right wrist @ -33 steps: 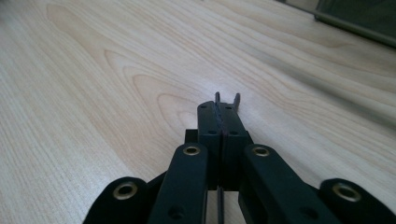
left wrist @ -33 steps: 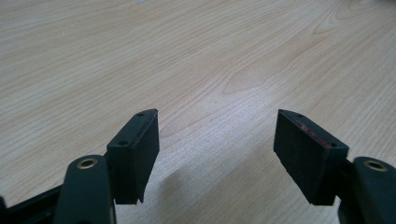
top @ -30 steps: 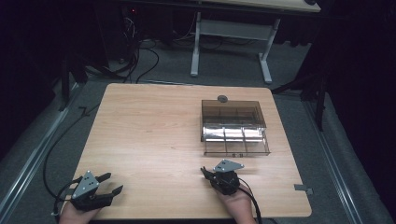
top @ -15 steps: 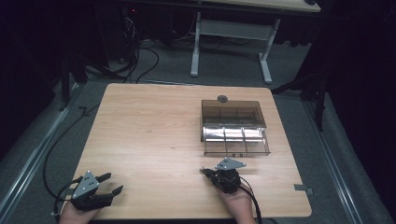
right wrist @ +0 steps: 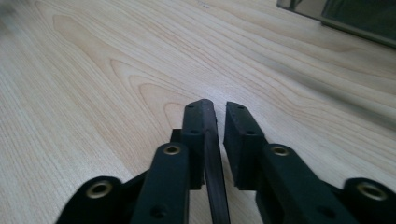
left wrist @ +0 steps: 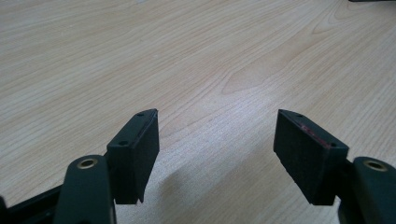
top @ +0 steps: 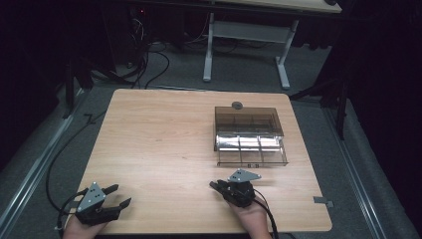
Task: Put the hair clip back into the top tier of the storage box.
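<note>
The bench (top: 164, 144) is pale, matt wood grain; on it, the compartment box (top: 249, 134) is glossy, smoke-tinted clear plastic; gripper jaws look matt black.

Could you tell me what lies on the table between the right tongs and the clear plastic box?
Nothing: in the high view, bare wood separates the right tongs from the clear plastic box.

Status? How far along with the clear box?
Done: nothing visible. In hand: nothing; left gripper open and empty, right gripper jaws have just been opening, nothing between them, both at the table near edge. Left: reaching the clear box and all after.
</note>
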Available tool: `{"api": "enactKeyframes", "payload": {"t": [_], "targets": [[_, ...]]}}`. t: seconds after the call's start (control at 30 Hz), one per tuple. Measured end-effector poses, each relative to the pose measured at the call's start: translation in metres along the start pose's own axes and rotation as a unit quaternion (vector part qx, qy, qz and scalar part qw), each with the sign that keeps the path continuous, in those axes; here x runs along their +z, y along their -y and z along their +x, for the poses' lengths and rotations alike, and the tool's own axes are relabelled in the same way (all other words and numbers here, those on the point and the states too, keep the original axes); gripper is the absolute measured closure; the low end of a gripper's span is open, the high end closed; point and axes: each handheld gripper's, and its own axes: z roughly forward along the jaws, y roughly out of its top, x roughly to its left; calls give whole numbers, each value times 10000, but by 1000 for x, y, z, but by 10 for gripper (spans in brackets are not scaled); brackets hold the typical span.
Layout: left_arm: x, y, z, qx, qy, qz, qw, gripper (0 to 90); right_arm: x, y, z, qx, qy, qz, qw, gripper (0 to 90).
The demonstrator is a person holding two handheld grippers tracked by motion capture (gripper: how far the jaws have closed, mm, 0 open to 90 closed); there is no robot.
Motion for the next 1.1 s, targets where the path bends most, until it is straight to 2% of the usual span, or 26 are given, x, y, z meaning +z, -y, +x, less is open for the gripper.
{"api": "enactKeyframes", "payload": {"t": [0.07,0.23,0.4,0.8,1.1], "targets": [[0,0,0,1,-1,0,10000,317,6,-2,1,1,-20,94,10000,732],[0,0,0,-2,3,7,10000,317,12,-3,0,-17,-41,237,9997,724],[0,0,0,-1,-1,6,10000,317,14,-3,1,-129,-20,290,9995,787],[0,0,0,2,12,-3,10000,317,1,-6,0,-134,74,92,9998,798],[0,0,0,5,6,-3,10000,317,-19,-2,-6,-19,234,-61,9997,798]]}}
